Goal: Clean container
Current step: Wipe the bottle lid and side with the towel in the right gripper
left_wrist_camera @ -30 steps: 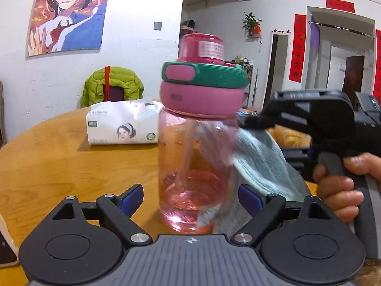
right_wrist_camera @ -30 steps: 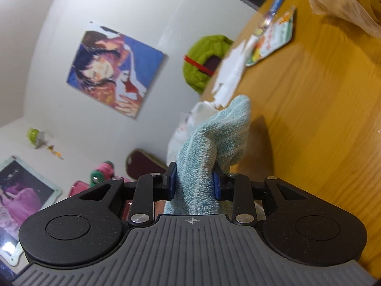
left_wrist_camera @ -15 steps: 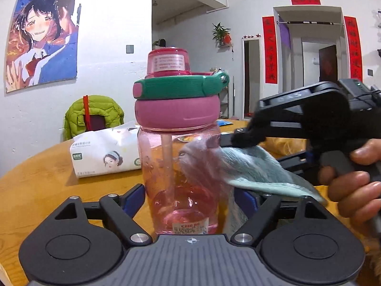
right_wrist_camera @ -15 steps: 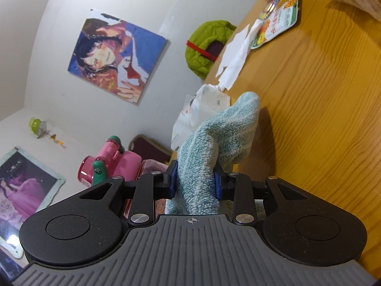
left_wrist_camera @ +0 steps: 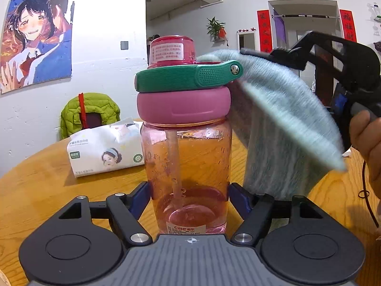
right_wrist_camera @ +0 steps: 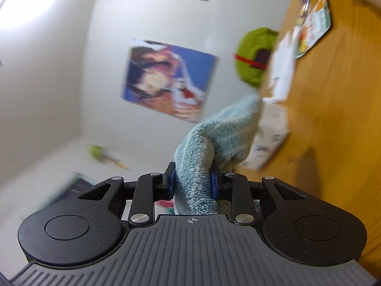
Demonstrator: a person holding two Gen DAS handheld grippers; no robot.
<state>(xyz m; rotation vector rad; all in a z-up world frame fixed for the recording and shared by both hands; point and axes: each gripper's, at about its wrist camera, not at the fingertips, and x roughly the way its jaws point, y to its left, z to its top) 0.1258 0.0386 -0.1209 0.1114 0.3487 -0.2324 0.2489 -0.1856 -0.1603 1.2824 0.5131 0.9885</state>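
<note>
The cloth, pinched in the right claw, has climbed from the bottle body to its lid at frame centre; the left claw clamps the base, so wiping nears completion.

Clear pink bottle with a mauve lid ring, ribbed green strap and red cap. Pale blue fuzzy towel at 3 o'clock. White tissue pack at 9, on honey wood-grain table. Lime green jacket behind.
</note>
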